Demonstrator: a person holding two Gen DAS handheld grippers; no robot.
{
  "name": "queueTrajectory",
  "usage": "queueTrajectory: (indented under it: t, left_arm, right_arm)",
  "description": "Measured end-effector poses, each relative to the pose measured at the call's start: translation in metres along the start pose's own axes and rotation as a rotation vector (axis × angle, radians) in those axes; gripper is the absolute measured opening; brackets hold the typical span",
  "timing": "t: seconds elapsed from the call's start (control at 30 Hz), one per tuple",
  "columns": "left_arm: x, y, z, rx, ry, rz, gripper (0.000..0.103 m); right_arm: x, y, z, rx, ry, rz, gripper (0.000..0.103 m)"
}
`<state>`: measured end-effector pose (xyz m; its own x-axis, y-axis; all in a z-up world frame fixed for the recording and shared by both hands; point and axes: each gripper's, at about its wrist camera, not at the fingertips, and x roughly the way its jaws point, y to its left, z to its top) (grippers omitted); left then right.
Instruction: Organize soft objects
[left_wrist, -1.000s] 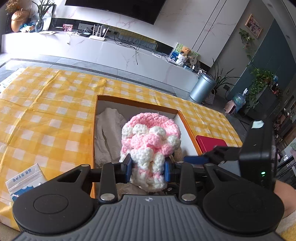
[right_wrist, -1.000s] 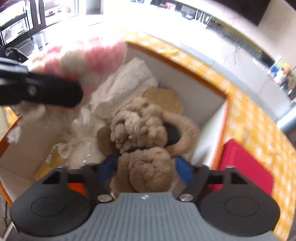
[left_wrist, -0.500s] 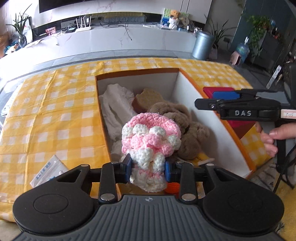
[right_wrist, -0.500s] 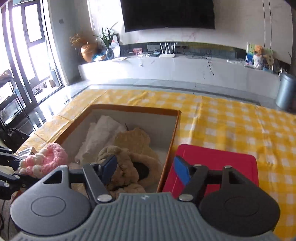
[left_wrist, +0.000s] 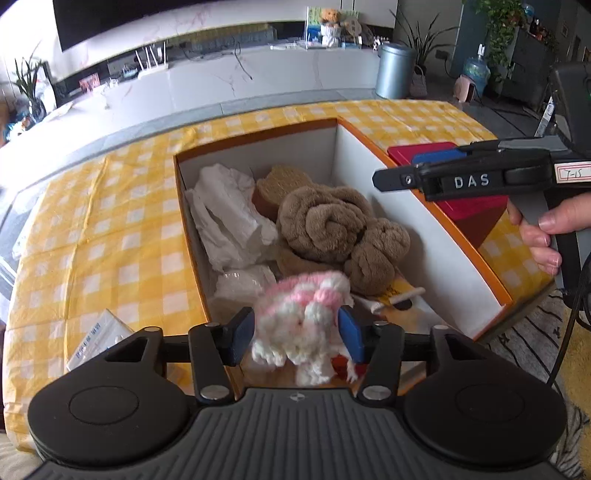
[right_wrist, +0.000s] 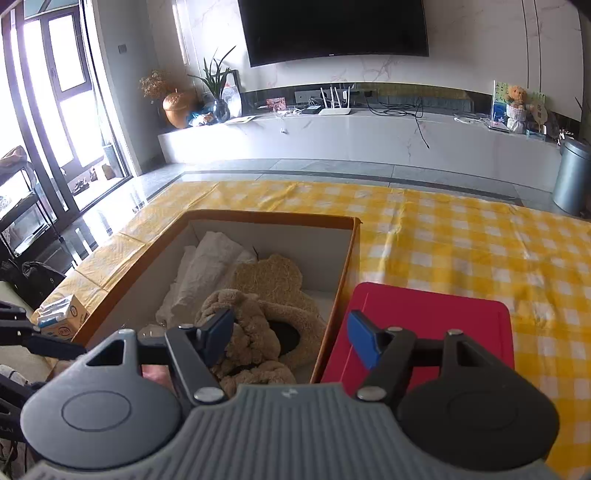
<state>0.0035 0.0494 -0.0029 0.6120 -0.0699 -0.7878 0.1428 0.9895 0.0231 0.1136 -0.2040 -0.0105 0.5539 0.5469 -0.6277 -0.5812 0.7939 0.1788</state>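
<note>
An orange-edged cardboard box (left_wrist: 443, 229) sits on the yellow checked tablecloth. It holds a brown plush toy (left_wrist: 332, 229), white cloths (left_wrist: 229, 221) and a tan sponge-like piece (left_wrist: 277, 184). My left gripper (left_wrist: 295, 332) has opened its jaws wide over the box's near end. The pink and white crochet toy (left_wrist: 303, 317) is blurred between the fingers and seems to be dropping. My right gripper (right_wrist: 290, 338) is open and empty, raised above the box's right wall (right_wrist: 343, 280); it also shows in the left wrist view (left_wrist: 443, 173).
A red flat lid (right_wrist: 428, 325) lies right of the box. A small white and blue packet (left_wrist: 99, 339) lies left of it on the cloth (right_wrist: 461, 236). A white TV bench and a grey bin (right_wrist: 572, 173) stand beyond the table.
My left gripper's jaws have spread and the crochet toy has slipped lower between them. My right gripper let go of the brown plush, rose and drew back to the right.
</note>
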Motion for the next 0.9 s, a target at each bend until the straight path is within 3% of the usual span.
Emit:
queueTrajectory:
  t: [0.03, 0.07, 0.23, 0.37, 0.47, 0.63, 0.83, 0.9]
  left_arm:
    - [-0.005, -0.004, -0.001, 0.042, -0.044, 0.009, 0.085]
    - [-0.011, -0.008, -0.002, 0.078, -0.086, 0.012, 0.089]
    - [-0.034, -0.013, 0.001, 0.088, -0.239, 0.051, 0.095]
    - [-0.038, -0.020, 0.007, 0.029, -0.407, 0.149, 0.096]
    - [-0.027, -0.027, 0.014, -0.021, -0.434, 0.194, 0.096]
    - [-0.001, -0.027, 0.020, -0.169, -0.430, 0.130, 0.096]
    - [0.012, -0.035, 0.021, -0.155, -0.435, 0.146, 0.096]
    - [0.013, -0.032, 0.018, -0.192, -0.449, 0.145, 0.096]
  right_arm:
    - [0.000, 0.001, 0.000, -0.004, 0.001, 0.000, 0.069]
    - [0.000, 0.002, 0.000, -0.006, 0.001, 0.001, 0.070]
    - [-0.003, 0.002, 0.001, 0.012, -0.009, 0.014, 0.071]
    - [-0.015, -0.003, 0.004, 0.054, -0.059, 0.036, 0.079]
    - [-0.024, -0.008, 0.006, 0.096, -0.104, 0.007, 0.088]
    - [-0.034, -0.012, 0.008, 0.082, -0.155, -0.110, 0.095]
    - [-0.035, -0.005, 0.003, -0.012, -0.176, -0.228, 0.097]
    - [-0.032, -0.004, 0.001, -0.035, -0.168, -0.243, 0.097]
